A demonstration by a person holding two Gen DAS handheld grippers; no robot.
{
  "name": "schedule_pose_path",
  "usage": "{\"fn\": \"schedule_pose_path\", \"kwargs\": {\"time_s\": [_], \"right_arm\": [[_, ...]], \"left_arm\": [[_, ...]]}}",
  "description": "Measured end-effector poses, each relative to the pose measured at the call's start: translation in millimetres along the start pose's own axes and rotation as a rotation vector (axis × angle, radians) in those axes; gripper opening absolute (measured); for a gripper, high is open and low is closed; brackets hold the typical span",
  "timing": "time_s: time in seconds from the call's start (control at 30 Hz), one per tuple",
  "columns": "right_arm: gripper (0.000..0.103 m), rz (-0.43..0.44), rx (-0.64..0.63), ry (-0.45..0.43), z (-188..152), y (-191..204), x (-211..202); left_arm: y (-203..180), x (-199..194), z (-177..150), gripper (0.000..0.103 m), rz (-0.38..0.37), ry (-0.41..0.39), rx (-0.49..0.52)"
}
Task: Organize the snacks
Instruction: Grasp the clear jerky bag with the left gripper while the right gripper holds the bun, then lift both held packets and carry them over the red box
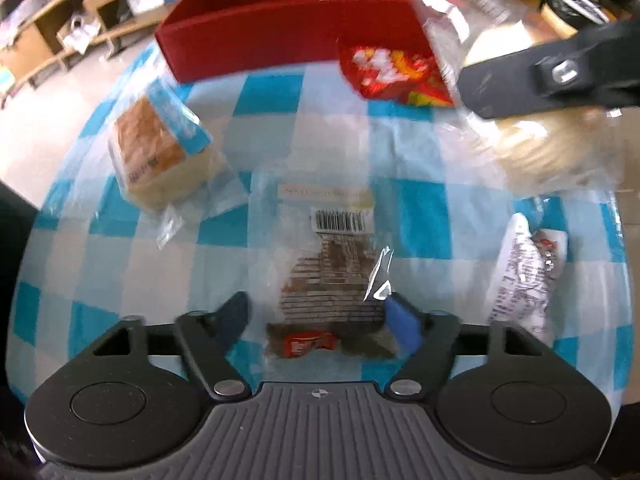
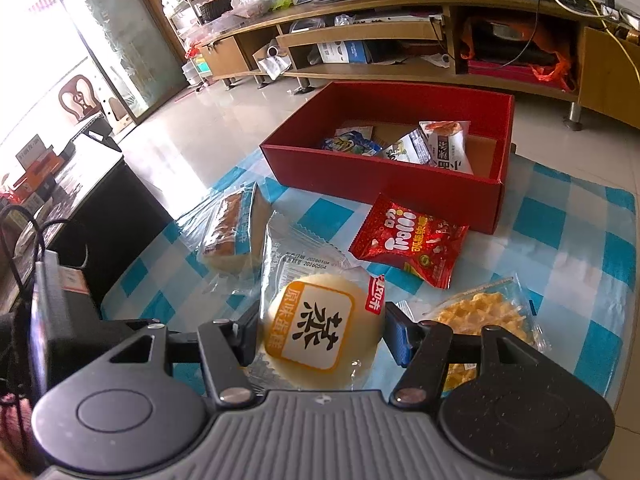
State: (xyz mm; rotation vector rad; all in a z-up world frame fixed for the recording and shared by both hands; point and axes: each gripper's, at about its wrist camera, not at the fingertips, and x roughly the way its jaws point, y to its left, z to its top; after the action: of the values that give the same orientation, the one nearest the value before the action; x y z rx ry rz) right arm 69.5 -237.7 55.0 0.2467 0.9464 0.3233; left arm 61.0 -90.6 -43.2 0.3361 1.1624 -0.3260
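My right gripper is shut on a round steamed cake in a clear wrapper and holds it above the table; the cake also shows at the right of the left wrist view, under that gripper's black finger. My left gripper is open around a clear packet with a barcode and a dark snack inside, which lies on the checkered cloth. A red box at the back holds several snack packets. A red Trolli bag lies in front of it.
A wrapped sponge cake lies at the left, also in the right wrist view. A white crumpled packet lies at the right. A waffle pack sits right of my right gripper. A TV stand is beyond the table.
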Motion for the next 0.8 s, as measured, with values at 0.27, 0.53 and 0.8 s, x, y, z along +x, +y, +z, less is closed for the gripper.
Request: {"fn": "schedule_pose_path", "kwargs": {"time_s": [0.27,0.53,0.8], "right_arm": [[0.061,0.002,0.006,0.001,0.4,-1.8,-1.0],[0.061,0.006,0.007,-0.002,0.4,-2.1,-1.8],[0.061,0.003,0.015,-0.017,1.8,-3.7,-3.7]], "left_arm": [[-17.2,7.2,-4.2,0.103,0.071,-0.041,0.122],[2.9,9.6,-0.1,0.089,-0.049,0.000,0.032],[6.1,-3.9,0.0,0.084,-0.124,-0.014,-0.035]]}}
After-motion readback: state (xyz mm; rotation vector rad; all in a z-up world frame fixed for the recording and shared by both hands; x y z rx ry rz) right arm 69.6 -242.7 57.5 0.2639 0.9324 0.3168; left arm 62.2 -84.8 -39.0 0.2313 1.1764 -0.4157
